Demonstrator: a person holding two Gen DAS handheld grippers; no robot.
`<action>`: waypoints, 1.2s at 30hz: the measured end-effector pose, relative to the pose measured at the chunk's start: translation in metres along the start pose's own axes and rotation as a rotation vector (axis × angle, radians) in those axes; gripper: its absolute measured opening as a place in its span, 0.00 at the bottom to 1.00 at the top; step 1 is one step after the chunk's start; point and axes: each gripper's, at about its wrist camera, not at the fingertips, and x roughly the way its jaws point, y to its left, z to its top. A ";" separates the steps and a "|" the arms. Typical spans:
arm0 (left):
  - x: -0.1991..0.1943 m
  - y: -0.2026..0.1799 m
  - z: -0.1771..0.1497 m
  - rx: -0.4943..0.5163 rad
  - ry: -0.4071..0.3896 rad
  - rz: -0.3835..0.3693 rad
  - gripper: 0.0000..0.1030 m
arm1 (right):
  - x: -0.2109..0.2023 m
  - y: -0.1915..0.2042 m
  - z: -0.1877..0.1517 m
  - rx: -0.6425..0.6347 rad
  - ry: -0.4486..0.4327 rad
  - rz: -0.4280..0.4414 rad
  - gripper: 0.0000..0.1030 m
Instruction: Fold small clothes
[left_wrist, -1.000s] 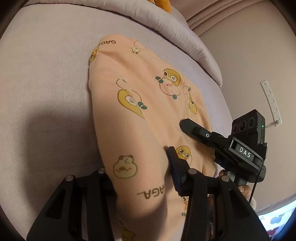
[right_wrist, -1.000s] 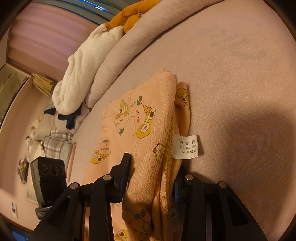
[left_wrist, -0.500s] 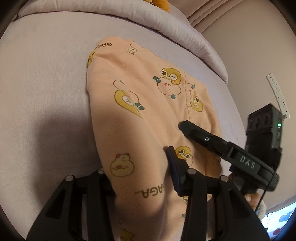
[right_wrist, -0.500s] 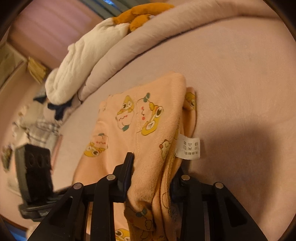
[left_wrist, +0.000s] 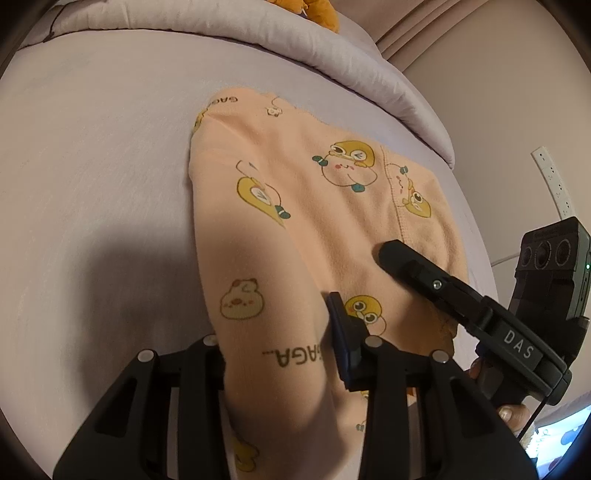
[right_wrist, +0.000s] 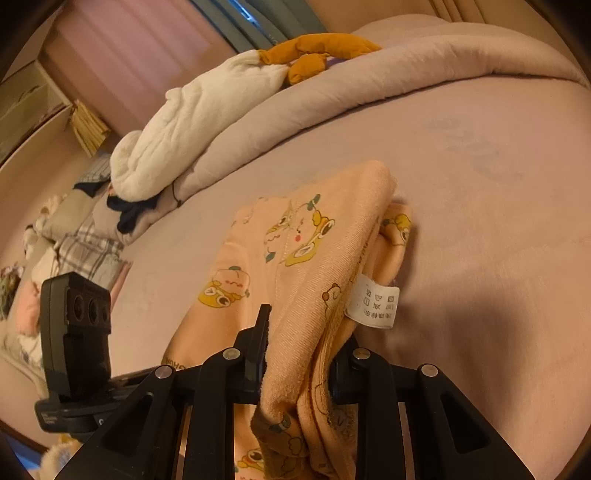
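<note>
Left wrist view shows your left tool (left_wrist: 277, 354) closed on the near edge of the peach printed garment (left_wrist: 314, 206), cloth bunched between its fingers. Your right tool (left_wrist: 391, 254) comes in from the right, and the right wrist view shows it pinching several layers at the near corner (right_wrist: 299, 354), care label (right_wrist: 373, 302) hanging beside it. The garment lies on the bed (left_wrist: 92, 147), near end lifted, far end resting on the sheet below the rolled duvet (right_wrist: 369, 85). It looks already doubled lengthwise; you likely still have to carry the held end over and flatten it.
</note>
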 end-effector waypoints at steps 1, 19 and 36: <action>-0.004 -0.001 -0.004 0.002 0.000 0.000 0.36 | -0.002 0.003 -0.002 -0.003 0.002 0.000 0.25; -0.093 0.018 -0.132 -0.064 -0.009 -0.004 0.34 | -0.047 0.063 -0.097 -0.098 0.097 0.070 0.25; -0.137 0.016 -0.195 -0.074 -0.078 0.049 0.33 | -0.067 0.117 -0.149 -0.171 0.106 0.112 0.25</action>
